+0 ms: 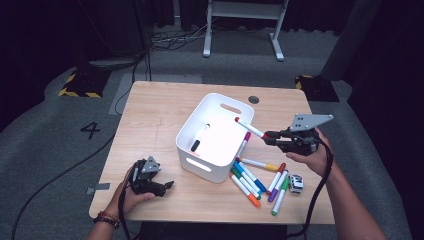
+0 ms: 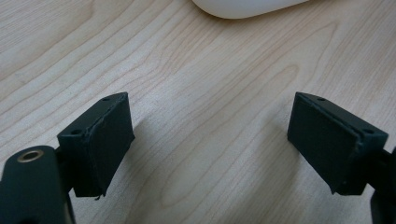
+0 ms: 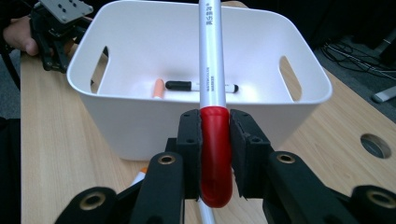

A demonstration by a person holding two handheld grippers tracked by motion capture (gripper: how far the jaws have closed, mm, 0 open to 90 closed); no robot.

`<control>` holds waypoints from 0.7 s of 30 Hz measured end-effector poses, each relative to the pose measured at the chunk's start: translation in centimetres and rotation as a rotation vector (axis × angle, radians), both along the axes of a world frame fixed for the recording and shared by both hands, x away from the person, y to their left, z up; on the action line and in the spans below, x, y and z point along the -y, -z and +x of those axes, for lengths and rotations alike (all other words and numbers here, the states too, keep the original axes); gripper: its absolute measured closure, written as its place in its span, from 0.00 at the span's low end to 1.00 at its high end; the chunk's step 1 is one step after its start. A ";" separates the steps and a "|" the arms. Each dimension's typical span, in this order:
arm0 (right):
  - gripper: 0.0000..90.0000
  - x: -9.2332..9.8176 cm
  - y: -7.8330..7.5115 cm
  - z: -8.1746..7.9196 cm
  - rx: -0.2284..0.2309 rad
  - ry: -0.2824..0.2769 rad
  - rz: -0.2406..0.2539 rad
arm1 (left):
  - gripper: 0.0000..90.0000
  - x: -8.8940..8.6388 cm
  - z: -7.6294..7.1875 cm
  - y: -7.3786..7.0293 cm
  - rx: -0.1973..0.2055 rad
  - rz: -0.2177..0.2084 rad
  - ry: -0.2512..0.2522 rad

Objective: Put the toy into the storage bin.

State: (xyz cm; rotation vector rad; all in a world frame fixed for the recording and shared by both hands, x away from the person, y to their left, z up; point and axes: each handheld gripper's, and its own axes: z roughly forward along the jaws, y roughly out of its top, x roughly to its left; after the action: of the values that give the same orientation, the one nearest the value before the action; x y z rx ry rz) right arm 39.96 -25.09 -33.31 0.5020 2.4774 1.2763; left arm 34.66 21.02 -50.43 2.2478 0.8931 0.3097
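- The right tongs (image 1: pixel 270 136), right of centre in the high view, are clenched on the red cap of a red-capped marker (image 1: pixel 250 128); the white barrel slants up-left with its tip above the right rim of the white bin (image 1: pixel 200 165).
- In the right gripper view the same marker (image 3: pixel 212 84) rises from the pads at lower centre, its barrel running up across the bin's opening (image 3: pixel 299 51).
- On the bin floor lie a black-capped marker (image 3: pixel 201 86) and an orange-capped one (image 3: pixel 159 88), side by side near the middle of that view.
- The left tongs (image 1: pixel 167 186), lower left of the high view, rest on the table (image 1: pixel 150 115) with the jaws released; in the left gripper view both pads (image 2: pixel 105 140) stand wide apart over bare wood.
- A cluster of loose markers (image 1: pixel 255 180) lies on the table just right of the bin, lower centre-right of the high view, with a small white-and-black object (image 1: pixel 296 183) beside them.
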 end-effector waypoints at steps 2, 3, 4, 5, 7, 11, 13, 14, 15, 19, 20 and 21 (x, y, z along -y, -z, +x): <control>0.83 -1.1 -0.4 -0.1 -0.003 -0.014 -0.015 | 0.16 0.0 0.0 0.0 0.001 0.001 0.000; 0.83 -1.6 -0.6 -0.1 -0.010 -0.018 -0.016 | 0.16 0.0 0.0 0.0 0.001 0.000 0.000; 0.83 -2.1 -0.8 0.0 -0.015 -0.025 -0.017 | 0.16 0.0 0.0 0.0 0.000 0.001 0.000; 0.83 -2.7 -0.9 0.0 -0.015 -0.032 -0.025 | 0.16 0.0 0.0 0.0 0.000 0.001 0.000; 0.83 -3.8 -1.1 0.1 -0.019 -0.038 -0.036 | 0.16 0.0 0.0 0.0 0.001 0.001 0.000; 0.83 -6.1 -1.3 0.2 -0.024 -0.068 -0.070 | 0.16 0.0 0.0 0.0 0.001 0.001 0.000; 0.83 -7.3 -1.2 0.2 -0.028 -0.081 -0.083 | 0.16 0.0 0.0 0.0 0.000 0.001 -0.001; 0.83 -7.9 -1.1 0.2 -0.032 -0.086 -0.097 | 0.16 0.0 0.0 0.0 0.001 0.001 0.000; 0.83 -8.6 -1.0 0.3 -0.034 -0.097 -0.109 | 0.16 0.0 0.0 0.0 0.000 0.001 0.000; 0.83 -10.6 -0.5 0.2 -0.052 -0.115 -0.147 | 0.16 0.0 0.0 0.0 0.001 0.001 0.000; 0.83 -11.1 -0.3 0.3 -0.057 -0.120 -0.155 | 0.16 0.0 0.0 0.0 0.000 0.002 0.001; 0.83 -11.6 -0.1 0.3 -0.061 -0.120 -0.167 | 0.16 0.0 0.0 0.0 0.000 0.001 -0.001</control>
State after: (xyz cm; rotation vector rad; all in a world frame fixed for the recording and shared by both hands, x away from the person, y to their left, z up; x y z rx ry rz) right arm 40.29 -13.50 -33.20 0.3602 2.6720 1.0976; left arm 34.66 21.02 -50.43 2.2484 0.8937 0.3103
